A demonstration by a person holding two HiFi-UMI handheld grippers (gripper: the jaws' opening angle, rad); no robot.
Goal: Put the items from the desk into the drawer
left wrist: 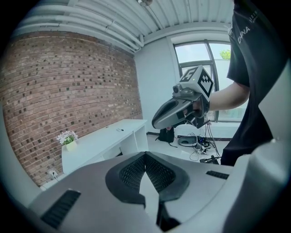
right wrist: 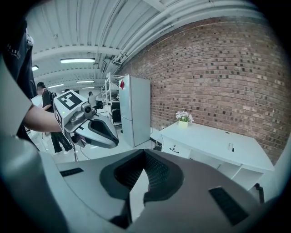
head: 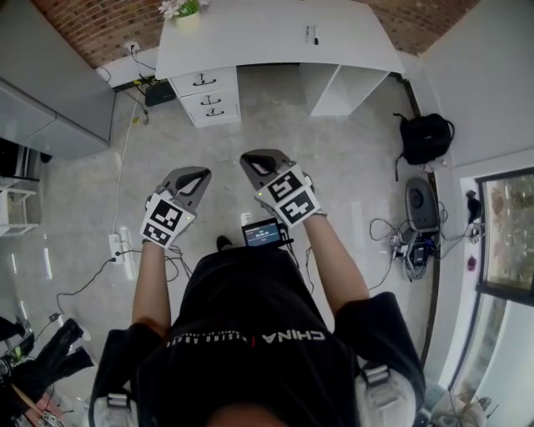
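- Left gripper (head: 198,174): jaws together at the tips, with nothing between them. I hold it up in the air, well short of the table (head: 250,37).
- Right gripper (head: 255,160): jaws likewise closed on nothing. It is raised just beside the left one.
- Small dark item (head: 314,36): it lies on the table top, far ahead of both grippers and a little to the right of the right one. It is too small to identify, but looks slim like a pen or marker.
- Flower pot (head: 185,10): it stands upright at the table's far left end, well ahead of the left gripper.
- Drawer unit (head: 206,96): it sits under the table's left end, ahead of the left gripper. All drawer fronts appear shut, so their contents cannot be told.
- Handling, dark item: judged light, stiff and liable to roll or skid. It is best pinched across its middle with the jaws square to its length.
- Handling, pot: judged light but top-heavy, with soft blossoms. It is best held by the pot body, low down, and kept upright.
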